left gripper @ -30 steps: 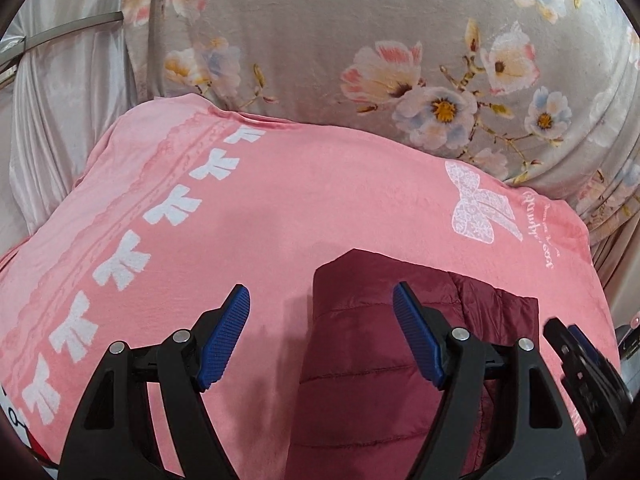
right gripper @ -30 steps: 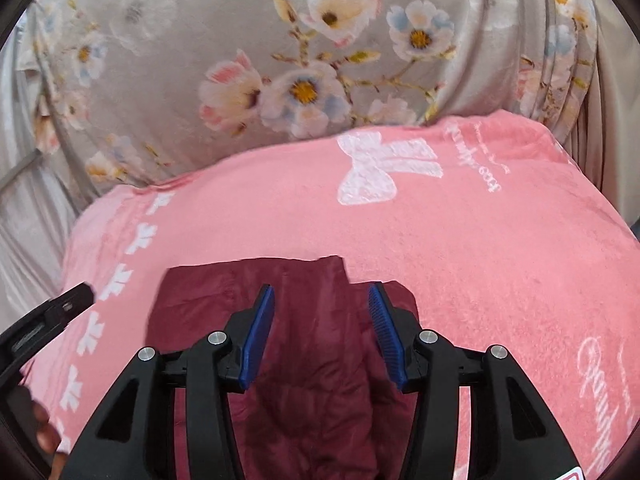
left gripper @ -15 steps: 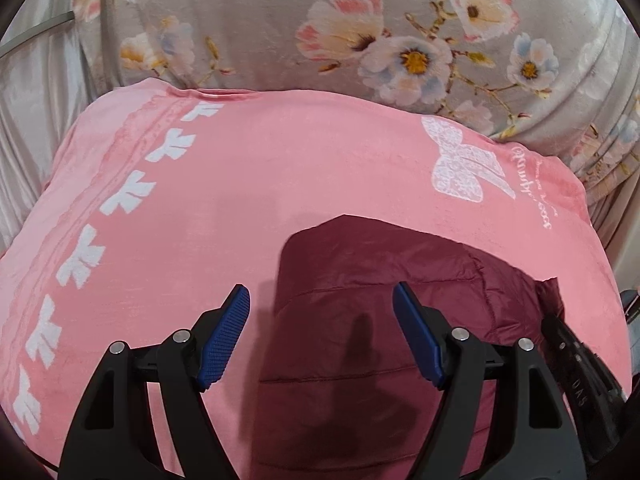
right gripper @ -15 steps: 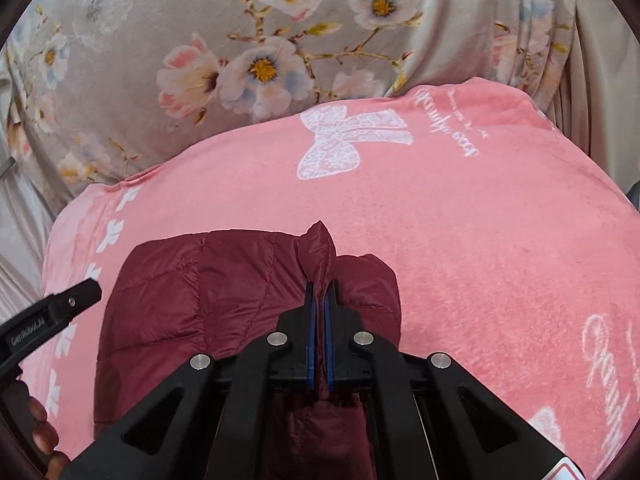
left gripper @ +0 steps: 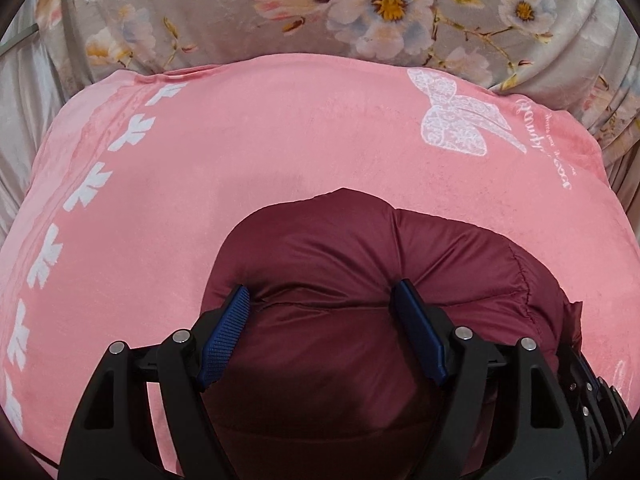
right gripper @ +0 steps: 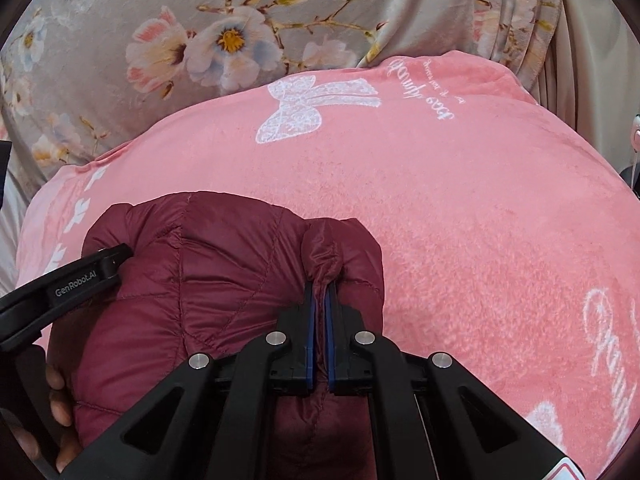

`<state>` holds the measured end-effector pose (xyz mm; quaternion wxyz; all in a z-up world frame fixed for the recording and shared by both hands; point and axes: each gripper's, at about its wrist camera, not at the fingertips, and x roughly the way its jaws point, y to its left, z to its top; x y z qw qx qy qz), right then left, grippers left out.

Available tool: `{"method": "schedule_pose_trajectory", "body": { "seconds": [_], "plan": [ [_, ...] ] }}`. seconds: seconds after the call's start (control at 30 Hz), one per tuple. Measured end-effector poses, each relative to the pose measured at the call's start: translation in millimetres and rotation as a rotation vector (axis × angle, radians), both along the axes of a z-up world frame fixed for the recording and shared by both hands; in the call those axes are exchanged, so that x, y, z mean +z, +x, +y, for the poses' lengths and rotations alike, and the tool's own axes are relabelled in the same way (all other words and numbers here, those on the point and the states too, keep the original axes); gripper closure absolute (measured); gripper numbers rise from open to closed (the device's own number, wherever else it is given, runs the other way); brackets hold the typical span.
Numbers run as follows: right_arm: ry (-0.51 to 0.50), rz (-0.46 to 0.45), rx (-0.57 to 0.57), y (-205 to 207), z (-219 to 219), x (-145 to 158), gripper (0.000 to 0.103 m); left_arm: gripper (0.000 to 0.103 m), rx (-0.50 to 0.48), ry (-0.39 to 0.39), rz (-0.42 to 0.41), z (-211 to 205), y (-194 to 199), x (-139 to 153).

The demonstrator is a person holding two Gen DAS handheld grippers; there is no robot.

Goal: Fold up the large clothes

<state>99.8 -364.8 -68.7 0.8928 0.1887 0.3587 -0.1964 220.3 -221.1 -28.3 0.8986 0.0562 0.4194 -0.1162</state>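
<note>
Both grippers are working the maroon puffer jacket [left gripper: 360,280] lying on the pink blanket [left gripper: 280,140]: right gripper [right gripper: 319,300] is pinching a ridge at its right edge, while left gripper [left gripper: 320,300], jaws wide and opening, is straddling the bulk.

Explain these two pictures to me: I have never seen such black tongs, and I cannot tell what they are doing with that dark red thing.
A person holds one pair of tongs in each hand; a camera on each looks forward along its fingers, giving one picture per hand. The dark red padded jacket lies bunched on a pink blanket with white bows, floral fabric behind. The right tongs are shut, pinching a fold of the jacket. The left tongs straddle the jacket, their blue pads wide apart and opening, not pinching it.
</note>
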Motion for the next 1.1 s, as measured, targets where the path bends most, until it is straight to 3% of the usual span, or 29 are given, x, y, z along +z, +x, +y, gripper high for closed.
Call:
{"method": "schedule_pose_trajectory", "body": {
  "seconds": [0.4, 0.77, 1.0, 1.1],
  "plan": [
    [0.075, -0.027, 0.001, 2.7, -4.7, -26.9, 0.1, 0.02, 0.029, 0.014, -0.059, -3.5, -1.5, -21.3],
    [0.077, -0.04, -0.009, 1.8, -6.2, -29.9, 0.101, 0.018, 0.046, 0.048, -0.105, -12.0, -4.4, -29.3],
    [0.112, -0.08, -0.014, -7.7, -8.1, -23.6, 0.096, 0.015, 0.046, 0.015, -0.084, -9.5, -1.7, -30.0],
    [0.063, -0.115, -0.029, -36.4, -1.1, 5.4, 0.087, 0.015, 0.029, -0.03, -0.047, 5.8, -9.0, -20.1]
  ]
}}
